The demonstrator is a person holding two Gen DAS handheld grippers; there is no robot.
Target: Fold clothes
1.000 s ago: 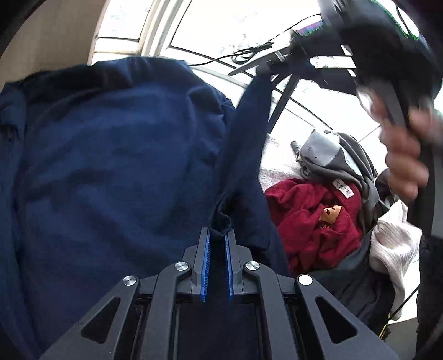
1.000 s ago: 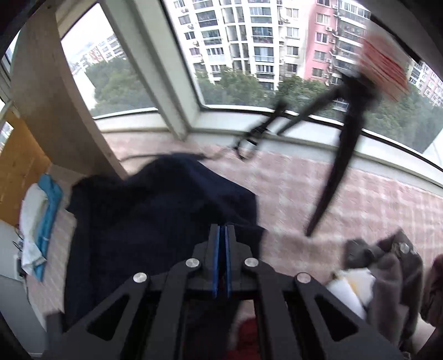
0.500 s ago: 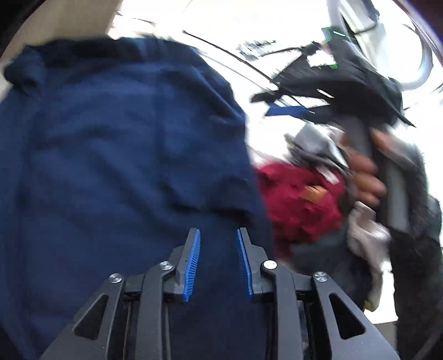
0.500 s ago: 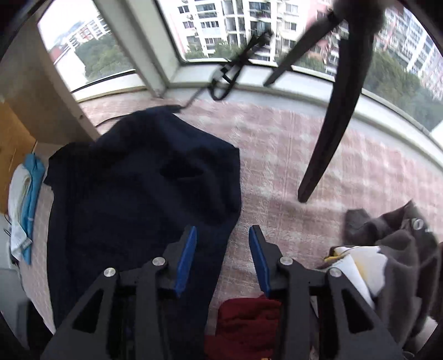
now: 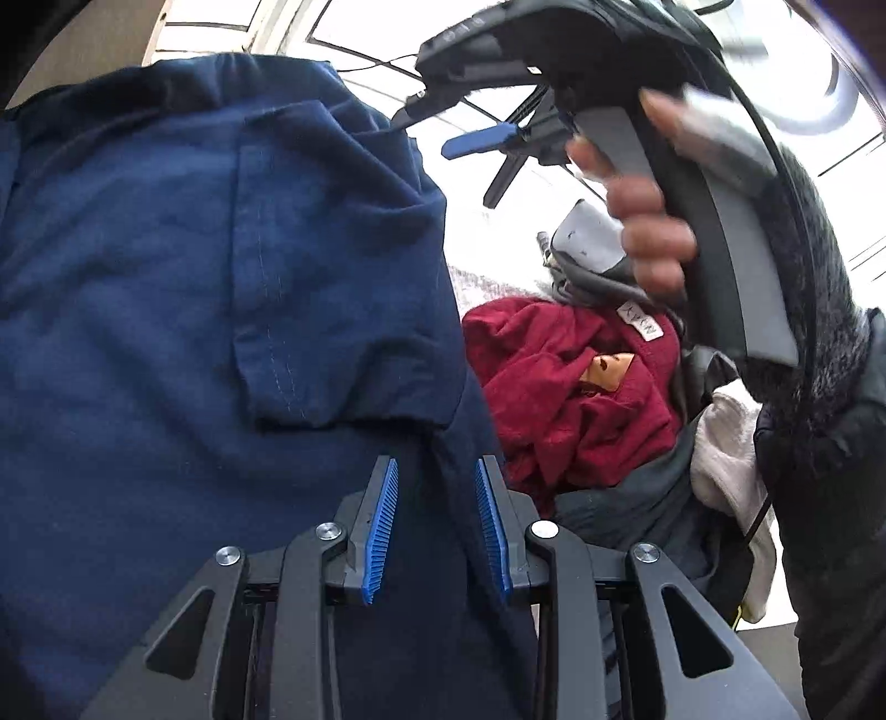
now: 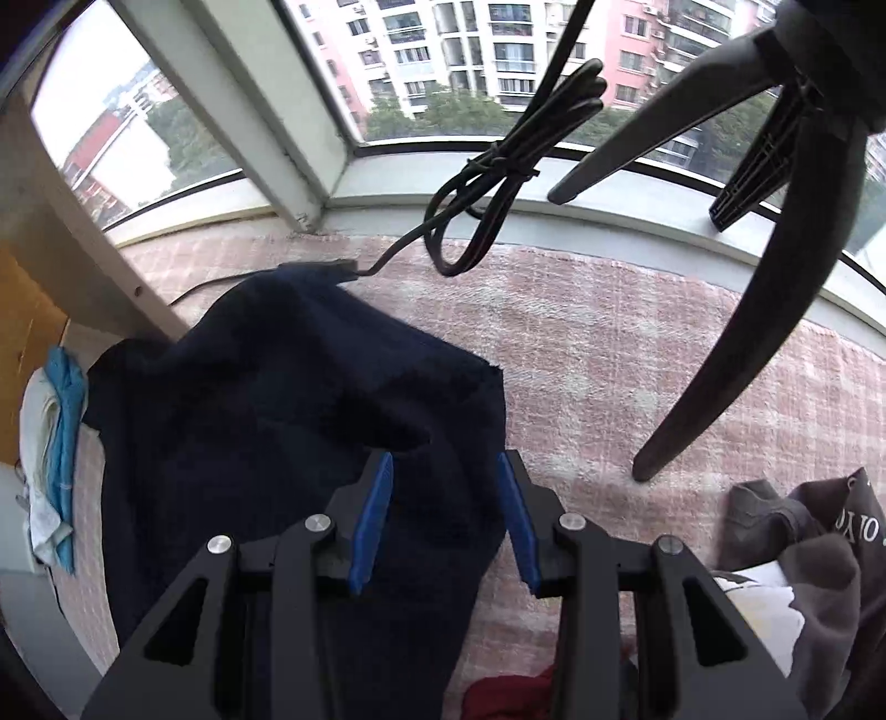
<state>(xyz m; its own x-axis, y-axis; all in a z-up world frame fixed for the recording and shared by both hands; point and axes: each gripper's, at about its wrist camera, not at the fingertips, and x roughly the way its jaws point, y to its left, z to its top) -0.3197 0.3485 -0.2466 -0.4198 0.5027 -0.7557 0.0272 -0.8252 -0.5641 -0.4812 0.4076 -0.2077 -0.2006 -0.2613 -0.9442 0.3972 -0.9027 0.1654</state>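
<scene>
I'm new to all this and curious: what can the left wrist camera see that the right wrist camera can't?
Only the left wrist view shows the person's hand holding the right gripper, and a grey garment.

Only the right wrist view shows apartment buildings, a coiled black cable and tripod legs.

Both show the navy shirt and red garment.

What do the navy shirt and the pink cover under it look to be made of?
Navy shirt: thin, matte woven or knit cloth, probably cotton; soft creases and a stitched hem show. Pink cover: fuzzy, terry-like pile with a faint check, likely a towel or blanket.
</scene>
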